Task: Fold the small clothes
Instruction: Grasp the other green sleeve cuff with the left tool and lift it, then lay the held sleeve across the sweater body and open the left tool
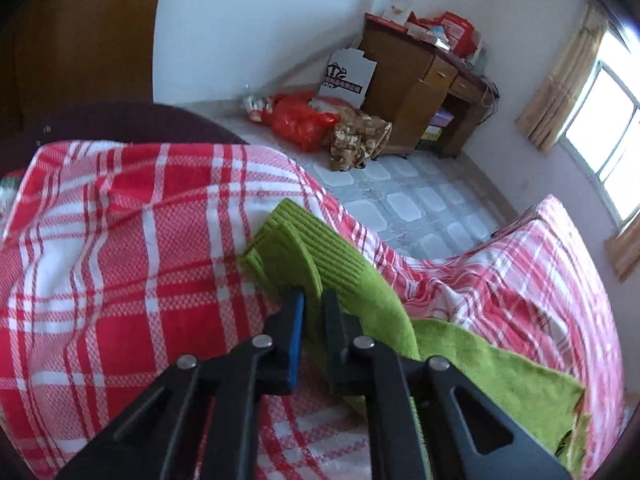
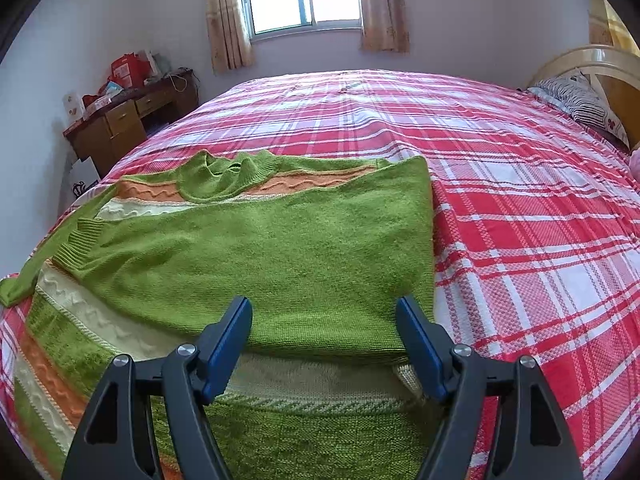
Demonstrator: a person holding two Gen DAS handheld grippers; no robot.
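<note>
A small green knit sweater (image 2: 280, 248) with orange and cream stripes lies on the red plaid bed, its right side folded over the body. My right gripper (image 2: 324, 316) is open just above the sweater's lower part, touching nothing. My left gripper (image 1: 314, 300) is shut on the green sleeve (image 1: 316, 248) near its ribbed cuff, held up off the bed at the left edge. The sleeve also shows at the left of the right wrist view (image 2: 24, 280).
The red plaid bedspread (image 2: 520, 200) covers the bed. A pillow (image 2: 580, 108) and headboard are at the far right. A wooden desk (image 1: 420, 92) with boxes, a red bag (image 1: 300, 120) and tiled floor (image 1: 400, 200) lie beyond the bed's left edge.
</note>
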